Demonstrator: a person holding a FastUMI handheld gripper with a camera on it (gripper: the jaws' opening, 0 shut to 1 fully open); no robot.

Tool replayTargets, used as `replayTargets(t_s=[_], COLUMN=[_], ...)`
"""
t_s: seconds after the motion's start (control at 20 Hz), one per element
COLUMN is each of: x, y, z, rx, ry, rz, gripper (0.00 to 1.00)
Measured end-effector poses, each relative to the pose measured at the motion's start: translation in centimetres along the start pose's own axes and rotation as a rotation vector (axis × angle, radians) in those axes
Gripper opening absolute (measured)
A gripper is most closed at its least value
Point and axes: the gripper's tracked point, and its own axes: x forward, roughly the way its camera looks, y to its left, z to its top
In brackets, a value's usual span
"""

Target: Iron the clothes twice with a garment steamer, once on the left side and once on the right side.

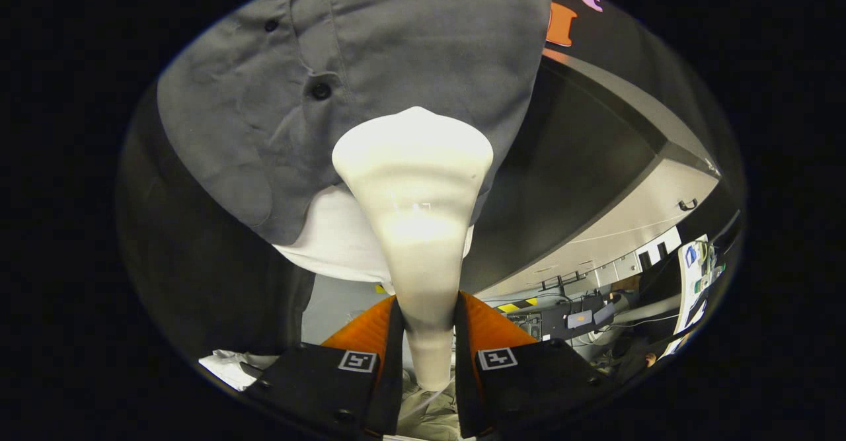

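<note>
The claw [428, 335] pinches the garment steamer [415, 209] by its handle, so its head presses flat against the grey shirt [396, 51].

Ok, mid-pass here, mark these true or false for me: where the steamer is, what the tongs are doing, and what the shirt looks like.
1. The tongs are shut on the steamer's handle. True: both fingers press on the handle's sides.
2. The steamer head lies against a red shirt. False: the grey shirt is the garment ahead of the head.
3. The shirt has dark buttons along its placket. True: one button sits just beyond the steamer head, to its side.
4. The steamer head points away from the shirt, toward the floor. False: its wide end faces the shirt.
5. A white layer shows below the shirt's hem. True.
</note>
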Motion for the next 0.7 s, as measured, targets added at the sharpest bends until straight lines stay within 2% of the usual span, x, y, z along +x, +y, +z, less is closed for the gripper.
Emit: replayTargets(t_s=[0.2, 0.5, 0.7], x=[-5.1, -13.8, -17.5], y=[2.1, 7.8, 11.5], z=[2.4, 7.8, 12.0], rx=[-0.012, -0.07, -0.106], ry=[-0.091, -0.262, -0.341], rz=[0.009, 0.078, 0.102], gripper=[0.42, 0.41, 0.42])
